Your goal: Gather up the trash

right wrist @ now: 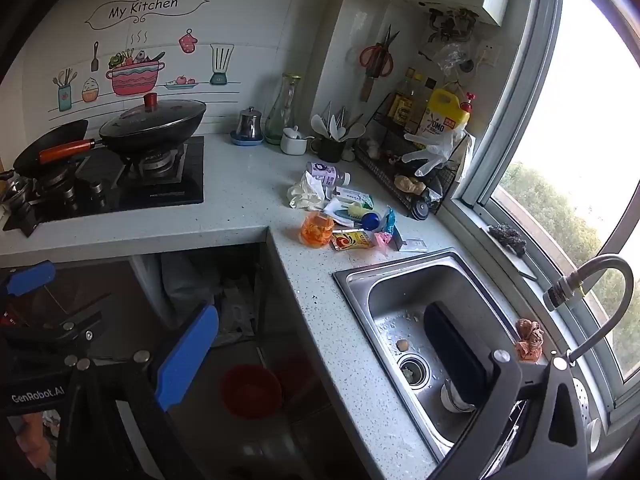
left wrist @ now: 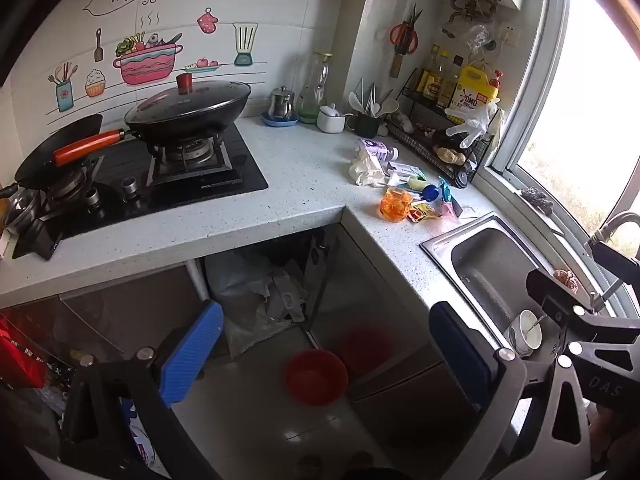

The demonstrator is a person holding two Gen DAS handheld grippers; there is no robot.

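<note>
A pile of trash lies on the speckled counter between hob and sink: an orange plastic cup, a crumpled white glove, a purple-labelled bottle, a red-yellow sachet and a blue wrapper. My left gripper hangs open over the floor, well short of the pile, with nothing between its blue pads. My right gripper is open and empty too, one finger over the sink. A pale bag sits under the counter.
A steel sink with a curved tap is at the right. The hob carries a lidded wok. A wire rack with bottles stands by the window. A red basin is on the floor.
</note>
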